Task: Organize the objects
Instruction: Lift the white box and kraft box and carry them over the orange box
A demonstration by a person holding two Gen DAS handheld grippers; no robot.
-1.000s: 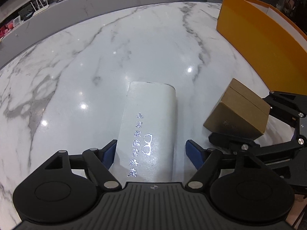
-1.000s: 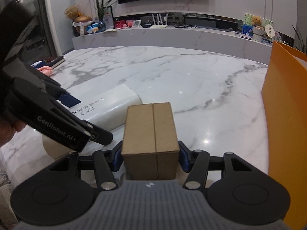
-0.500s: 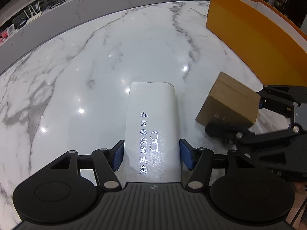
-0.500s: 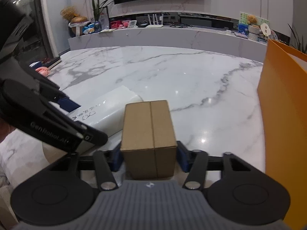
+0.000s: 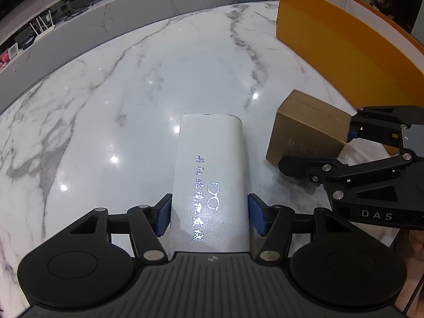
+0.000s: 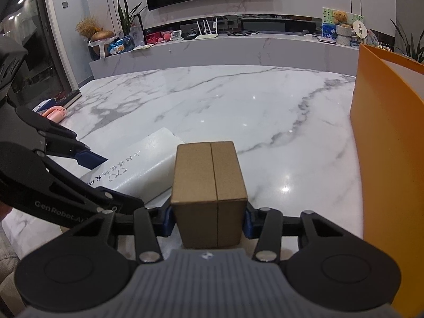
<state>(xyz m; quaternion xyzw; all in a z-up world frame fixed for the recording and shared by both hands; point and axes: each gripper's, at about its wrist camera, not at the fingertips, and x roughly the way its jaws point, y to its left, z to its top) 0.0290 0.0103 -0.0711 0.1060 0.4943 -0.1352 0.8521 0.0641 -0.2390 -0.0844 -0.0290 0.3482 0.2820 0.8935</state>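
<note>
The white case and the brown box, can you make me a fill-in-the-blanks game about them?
1. The left gripper holds the white case with silver ____ on it.
2. The right gripper holds the brown ____ box.
3. The big box standing on the marble table is ____.

Missing words: writing; cardboard; orange

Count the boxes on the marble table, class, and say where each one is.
3: a white case in the left gripper, a brown box in the right gripper, and an orange box at the right edge.
</note>
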